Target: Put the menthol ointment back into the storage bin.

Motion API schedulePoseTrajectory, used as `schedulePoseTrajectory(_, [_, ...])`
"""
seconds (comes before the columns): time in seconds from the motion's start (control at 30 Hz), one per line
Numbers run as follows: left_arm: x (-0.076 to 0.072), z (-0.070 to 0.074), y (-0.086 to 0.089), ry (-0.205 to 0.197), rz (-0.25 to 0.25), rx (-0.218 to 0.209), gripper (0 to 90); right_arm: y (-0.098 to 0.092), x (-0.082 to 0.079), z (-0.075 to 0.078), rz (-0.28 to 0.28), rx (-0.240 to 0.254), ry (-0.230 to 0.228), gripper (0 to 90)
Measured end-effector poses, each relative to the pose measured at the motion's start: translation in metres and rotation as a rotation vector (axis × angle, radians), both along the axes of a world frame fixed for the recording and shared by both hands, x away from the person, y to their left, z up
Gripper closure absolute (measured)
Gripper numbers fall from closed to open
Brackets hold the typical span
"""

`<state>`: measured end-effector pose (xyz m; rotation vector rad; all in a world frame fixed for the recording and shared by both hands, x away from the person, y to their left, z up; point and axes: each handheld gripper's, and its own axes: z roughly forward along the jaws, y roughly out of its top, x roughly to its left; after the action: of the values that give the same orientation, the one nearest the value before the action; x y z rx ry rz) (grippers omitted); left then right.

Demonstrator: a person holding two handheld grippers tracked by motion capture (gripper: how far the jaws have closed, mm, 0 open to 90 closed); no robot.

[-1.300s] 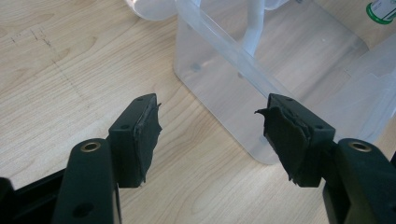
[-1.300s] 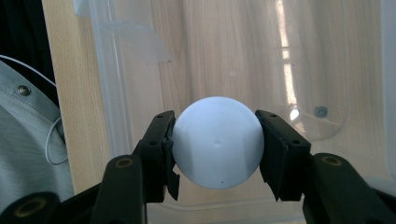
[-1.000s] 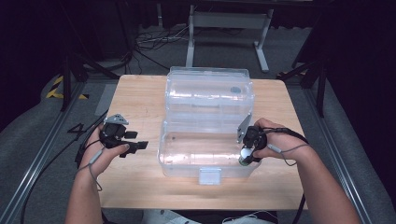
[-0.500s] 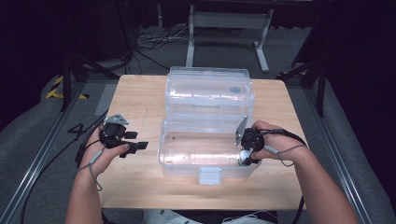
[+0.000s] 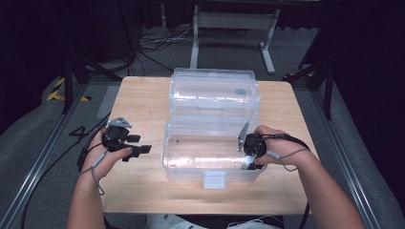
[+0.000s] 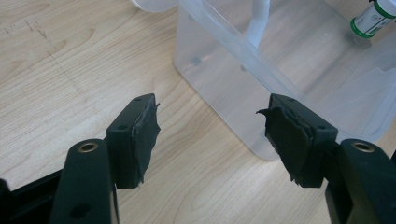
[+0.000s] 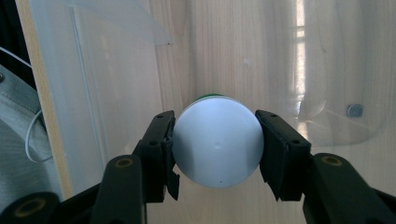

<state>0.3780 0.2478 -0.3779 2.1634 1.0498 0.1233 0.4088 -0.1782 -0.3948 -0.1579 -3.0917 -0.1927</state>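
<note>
A clear plastic box [image 5: 191, 143] stands on the wooden table with its lid [image 5: 215, 93] folded back. My right gripper [image 5: 249, 161] reaches down into the box at its right end. In the right gripper view that gripper [image 7: 215, 140] is shut on a small bottle [image 7: 217, 147], with both jaws pressed on the sides of its white cap and a green band just showing. The bottle [image 6: 373, 18] also appears inside the box in the left gripper view. My left gripper [image 5: 139, 144] rests left of the box, open, with nothing between its jaws [image 6: 210, 126].
The wooden table [image 5: 143, 100] has bare surface left of and in front of the box. A white latch tab [image 5: 215, 180] hangs on the box's front wall. Cables trail from both grippers. Dark floor, rails and a metal stand [image 5: 234, 28] lie beyond the table.
My right gripper has shifted slightly left inside the box with the bottle. The left gripper has stayed where it was.
</note>
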Motion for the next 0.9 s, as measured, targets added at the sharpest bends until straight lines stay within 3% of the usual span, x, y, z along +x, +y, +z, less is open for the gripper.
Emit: schedulePoseTrajectory(0.9, [0.0013,-0.0025,0.0011,0.007,0.000,0.009,34.7,0.0058,0.0027,-0.0095,0.008,-0.041,0.003,50.1])
